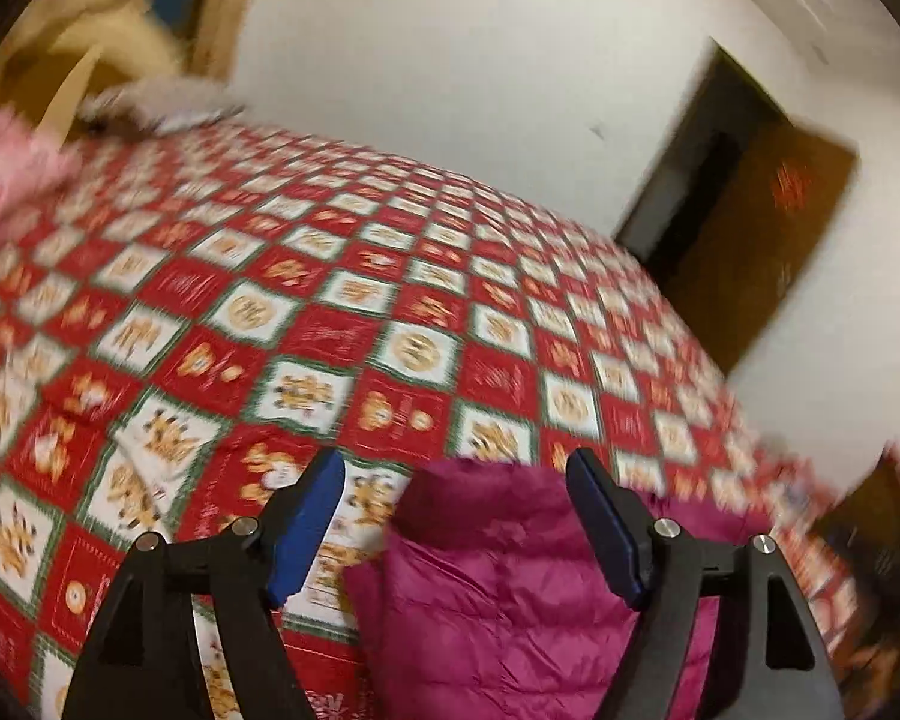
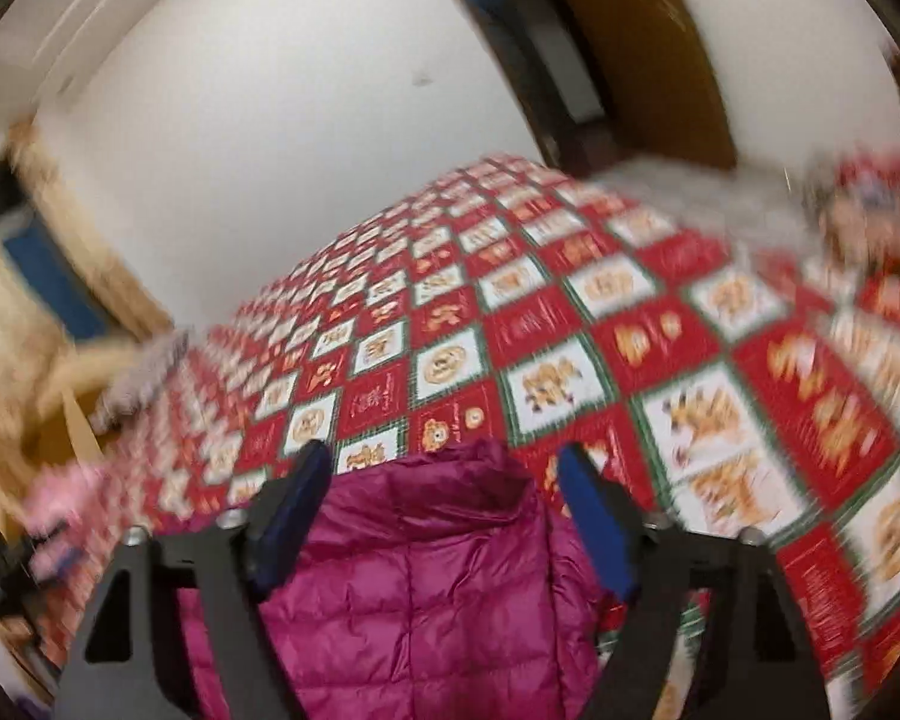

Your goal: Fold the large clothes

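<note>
A magenta quilted puffer jacket (image 1: 498, 594) lies on the bed's red and white checked cover (image 1: 354, 300). My left gripper (image 1: 456, 468) is open and empty, held above the jacket's upper edge, with the jacket under its right finger. In the right wrist view the jacket (image 2: 426, 588) fills the space below my right gripper (image 2: 447, 462), which is open and empty above the collar end. The checked cover (image 2: 570, 324) spreads beyond it. Both views are motion-blurred.
A pink fluffy garment (image 1: 12, 174) lies at the bed's far left, also in the right wrist view (image 2: 60, 504). A white wall (image 1: 450, 60) and a dark doorway with a brown door (image 1: 750, 228) stand behind the bed. Beige curtains (image 2: 6, 312) hang at left.
</note>
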The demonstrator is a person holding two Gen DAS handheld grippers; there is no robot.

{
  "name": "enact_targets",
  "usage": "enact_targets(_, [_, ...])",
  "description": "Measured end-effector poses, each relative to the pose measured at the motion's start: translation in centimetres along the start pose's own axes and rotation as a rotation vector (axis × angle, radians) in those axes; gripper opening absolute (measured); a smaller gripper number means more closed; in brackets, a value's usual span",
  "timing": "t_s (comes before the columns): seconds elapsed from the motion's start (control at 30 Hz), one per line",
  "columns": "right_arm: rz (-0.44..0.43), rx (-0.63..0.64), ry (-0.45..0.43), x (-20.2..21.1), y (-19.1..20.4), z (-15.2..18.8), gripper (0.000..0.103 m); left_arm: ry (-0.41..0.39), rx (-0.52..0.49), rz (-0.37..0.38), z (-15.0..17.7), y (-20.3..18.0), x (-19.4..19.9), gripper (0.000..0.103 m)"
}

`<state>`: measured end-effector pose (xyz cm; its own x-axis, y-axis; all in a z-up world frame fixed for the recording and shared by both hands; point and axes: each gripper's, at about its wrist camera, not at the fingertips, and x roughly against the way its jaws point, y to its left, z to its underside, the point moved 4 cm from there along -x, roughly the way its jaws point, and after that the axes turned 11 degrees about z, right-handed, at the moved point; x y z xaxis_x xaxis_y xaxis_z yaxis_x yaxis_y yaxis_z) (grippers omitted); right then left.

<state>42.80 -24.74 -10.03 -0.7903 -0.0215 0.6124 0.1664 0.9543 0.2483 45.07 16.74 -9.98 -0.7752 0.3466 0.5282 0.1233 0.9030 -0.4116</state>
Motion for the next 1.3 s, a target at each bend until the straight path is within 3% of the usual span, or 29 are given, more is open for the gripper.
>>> enact_targets(0.03, [0.01,0.068,0.007,-0.1,2.0,0.3,0.057,0.012,-0.045,-0.018,0.7,-1.2,-0.7,0.077])
enact_targets(0.2, [0.081,0.27,0.012,-3.4,8.9,2.3,0.057,0.073,-0.207,-0.129,3.7,-5.6,-5.8,0.077])
enact_targets(0.3, [0.134,0.34,0.039,-7.1,10.8,4.2,0.055,0.095,-0.316,-0.277,4.9,-5.6,-8.9,0.077])
enact_targets(0.4, [0.184,0.379,0.055,-10.0,10.7,6.1,0.053,0.139,-0.317,-0.357,5.9,-3.8,-11.1,0.077])
enact_targets(0.5, [0.175,0.358,0.082,-11.6,9.8,7.4,0.053,0.159,-0.248,-0.341,6.9,-2.2,-12.2,0.077])
enact_targets(0.8, [0.148,0.319,0.121,-13.2,9.5,7.8,0.054,0.146,-0.172,-0.344,7.7,-0.7,-14.2,0.092])
enact_targets(1.1, [0.117,0.276,0.159,-13.1,8.6,7.0,0.051,0.167,-0.148,-0.34,8.0,0.0,-14.9,0.093])
enact_targets(1.2, [0.154,0.213,0.096,-11.2,6.2,4.9,0.049,0.167,-0.149,-0.34,8.1,0.0,-14.9,0.093])
enact_targets(1.3, [0.29,0.163,0.092,-11.0,2.2,3.6,0.049,0.166,-0.153,-0.345,8.1,0.1,-14.9,0.093])
